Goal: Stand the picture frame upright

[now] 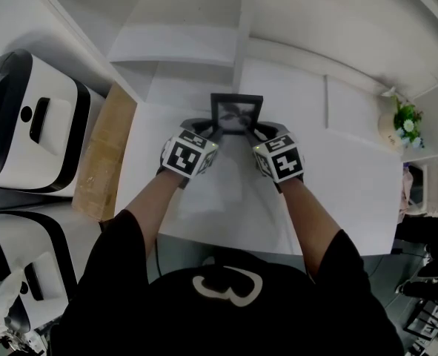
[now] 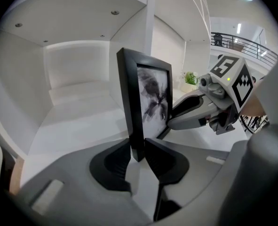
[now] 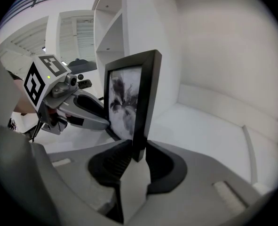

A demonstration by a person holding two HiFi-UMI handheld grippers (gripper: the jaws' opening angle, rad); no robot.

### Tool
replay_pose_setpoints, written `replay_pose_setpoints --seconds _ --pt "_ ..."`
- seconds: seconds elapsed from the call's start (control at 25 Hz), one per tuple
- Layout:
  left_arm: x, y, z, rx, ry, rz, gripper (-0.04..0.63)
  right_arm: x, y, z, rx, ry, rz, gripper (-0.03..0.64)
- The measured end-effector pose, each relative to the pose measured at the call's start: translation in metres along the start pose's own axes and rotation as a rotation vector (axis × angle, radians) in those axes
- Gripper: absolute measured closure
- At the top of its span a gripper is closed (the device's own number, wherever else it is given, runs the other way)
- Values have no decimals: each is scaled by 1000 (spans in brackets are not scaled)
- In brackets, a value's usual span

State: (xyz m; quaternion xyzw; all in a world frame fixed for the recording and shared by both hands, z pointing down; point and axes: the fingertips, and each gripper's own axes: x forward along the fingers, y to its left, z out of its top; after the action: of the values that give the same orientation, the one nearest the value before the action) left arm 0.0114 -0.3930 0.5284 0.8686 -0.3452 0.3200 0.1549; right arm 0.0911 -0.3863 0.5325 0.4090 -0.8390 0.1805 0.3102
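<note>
A black picture frame (image 1: 236,113) with a grey, ink-like print stands upright over the white table (image 1: 352,184), just in front of the white shelf unit (image 1: 196,32). My left gripper (image 1: 213,133) is shut on the frame's left edge (image 2: 131,107), which runs up from between its pads. My right gripper (image 1: 254,134) is shut on the frame's right edge (image 3: 143,102) in the same way. Each gripper view shows the other gripper on the far side of the frame: the right gripper (image 2: 176,119) and the left gripper (image 3: 99,121). The frame's foot is hidden behind the jaws.
A cardboard box (image 1: 106,150) lies along the table's left side. Two white and black machines (image 1: 30,117) stand further left. A small potted plant (image 1: 405,121) sits at the far right. The shelf unit's open compartments rise right behind the frame.
</note>
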Motion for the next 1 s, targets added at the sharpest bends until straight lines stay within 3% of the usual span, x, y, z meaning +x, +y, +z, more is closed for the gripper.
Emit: replay_pose_setpoints --seconds 0.2,0.32,0.6,0.92,1.0 --pt "3 1 0 10 -4 -7 500 1 0 0 -5 5 3 518" --pt "1 1 3 3 -16 -5 430 1 0 0 -9 6 7 491" --pt "-22 -5 5 -25 -66 -14 377 -25 -6 2 72 -52 -31 456" --pt "-108 -33 15 -157 -212 -51 381 -113 46 16 240 -219 104 457" --pt "-134 -46 19 -199 -255 -70 443 -144 65 25 241 -282 124 457"
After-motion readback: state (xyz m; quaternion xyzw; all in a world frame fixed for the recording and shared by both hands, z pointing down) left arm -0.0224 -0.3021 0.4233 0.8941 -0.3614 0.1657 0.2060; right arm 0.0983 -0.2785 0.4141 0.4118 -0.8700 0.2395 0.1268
